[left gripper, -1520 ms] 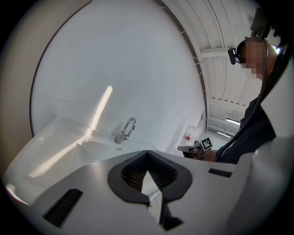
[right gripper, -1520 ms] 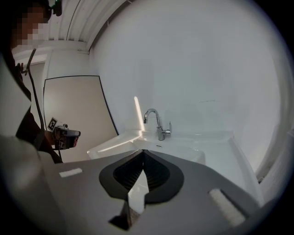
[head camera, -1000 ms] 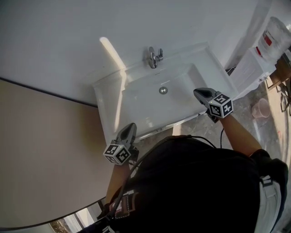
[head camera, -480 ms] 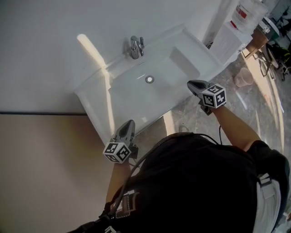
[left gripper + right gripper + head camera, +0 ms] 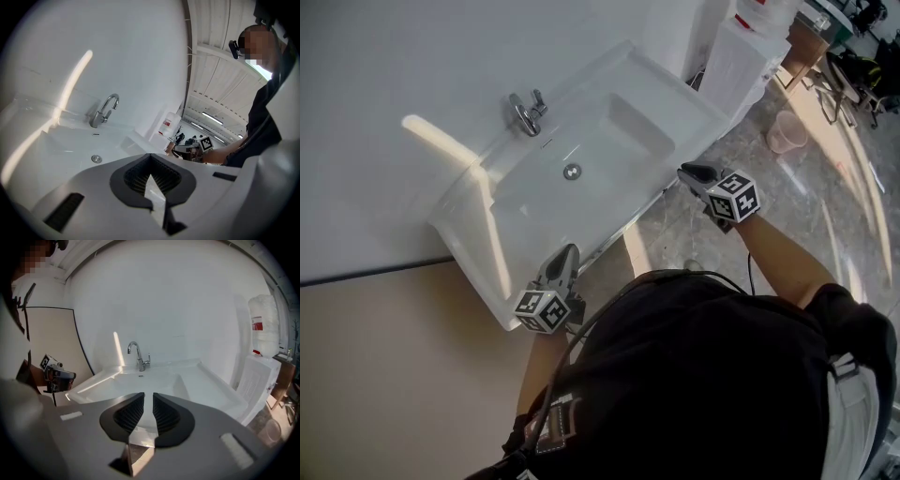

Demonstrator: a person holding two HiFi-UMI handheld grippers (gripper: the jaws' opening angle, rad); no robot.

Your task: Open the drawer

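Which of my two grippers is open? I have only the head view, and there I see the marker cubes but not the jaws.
Observer: The right gripper. Its own view shows a narrow gap between the jaws, which have just been opening, with nothing between them.
Operator: And the left one?
Observer: The left gripper is shut. Its view shows the jaw tips together, holding nothing.
Operator: Where does the right one aim?
Observer: At the sink. In its view the faucet stands just above the jaw gap.
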